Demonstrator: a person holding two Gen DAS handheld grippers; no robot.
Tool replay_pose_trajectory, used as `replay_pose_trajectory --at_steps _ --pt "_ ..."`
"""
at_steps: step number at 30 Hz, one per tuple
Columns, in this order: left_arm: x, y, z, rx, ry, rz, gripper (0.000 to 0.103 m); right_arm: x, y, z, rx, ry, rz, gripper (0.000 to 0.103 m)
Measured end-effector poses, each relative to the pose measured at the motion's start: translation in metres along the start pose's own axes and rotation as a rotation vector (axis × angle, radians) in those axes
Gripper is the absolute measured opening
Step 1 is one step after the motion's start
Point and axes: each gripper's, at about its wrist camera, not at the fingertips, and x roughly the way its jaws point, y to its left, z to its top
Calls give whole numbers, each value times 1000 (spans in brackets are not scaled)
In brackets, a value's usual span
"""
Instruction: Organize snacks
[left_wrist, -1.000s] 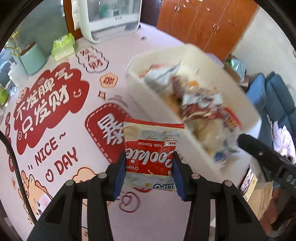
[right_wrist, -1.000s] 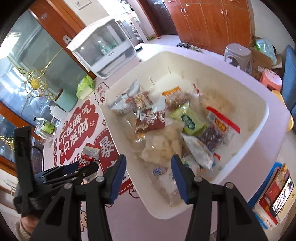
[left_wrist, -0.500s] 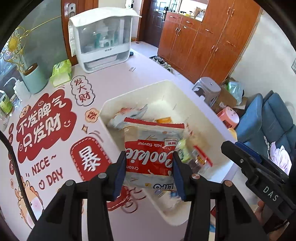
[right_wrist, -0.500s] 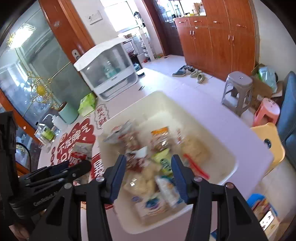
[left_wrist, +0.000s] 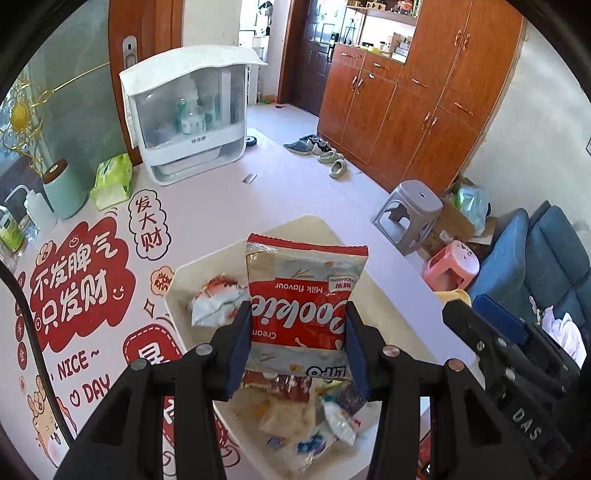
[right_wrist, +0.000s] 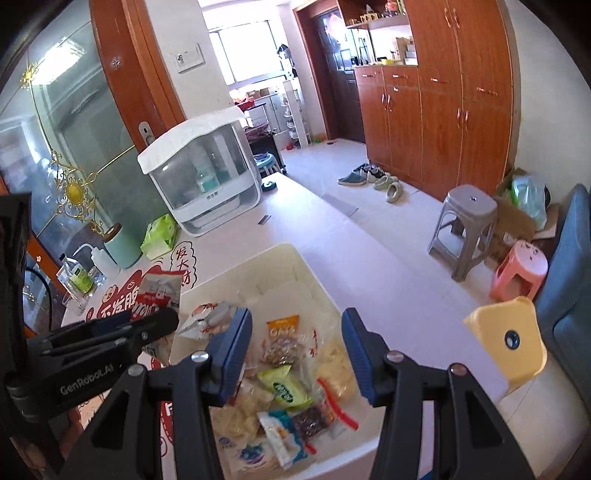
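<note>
My left gripper (left_wrist: 298, 341) is shut on a red and white cookie packet (left_wrist: 301, 295), held upright above the white bin (left_wrist: 177, 273). The same packet (right_wrist: 157, 291) shows at the left of the right wrist view, pinched by the left gripper (right_wrist: 162, 323). Several snack packets (right_wrist: 284, 384) lie loose in the white bin (right_wrist: 295, 258). Over them my right gripper (right_wrist: 295, 350) hangs open, nothing between its blue pads. The right gripper's black body (left_wrist: 509, 373) enters the left wrist view from the right.
The pink table (left_wrist: 221, 199) bears a red printed mat (left_wrist: 74, 288), a white dish cabinet (left_wrist: 192, 110), a green tissue pack (left_wrist: 112, 181), a mint canister (left_wrist: 64, 192) and bottles at the left edge. Beyond the table's right edge stand a grey stool (right_wrist: 465, 225), a pink stool (right_wrist: 521, 273) and a yellow stool (right_wrist: 506, 343).
Both grippers have risen and drawn back, so the bin looks smaller and lower. The left one, still holding the cookie packet, now hangs over the bin instead of the mat.
</note>
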Motion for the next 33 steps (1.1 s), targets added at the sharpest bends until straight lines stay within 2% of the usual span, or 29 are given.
replay_pose_trajectory --at_steps 8,10,11,12,14,20,24,33 --pt "15 -4 11 -30 -1 27 45 4 -6 6 -10 4 -1 51" --pt "19 -3 11 -39 0 42 50 6 -8 7 -12 5 -4 51" --pt "20 -2 11 -43 -2 47 62 7 -8 7 -13 8 -5 51" --pt "20 -2 10 -49 -4 53 81 8 -8 7 -13 12 -5 51" --pt "20 0 9 -60 -15 61 94 10 -7 6 -13 18 -2 51" --pt "19 7 1 -61 -4 84 95 13 1 2 -34 29 5 51" --pt "11 16 -11 -68 -11 131 95 15 11 -2 -48 42 22 51" --pt "-26 70 -52 -217 -15 217 95 21 42 -17 -106 89 89 51"
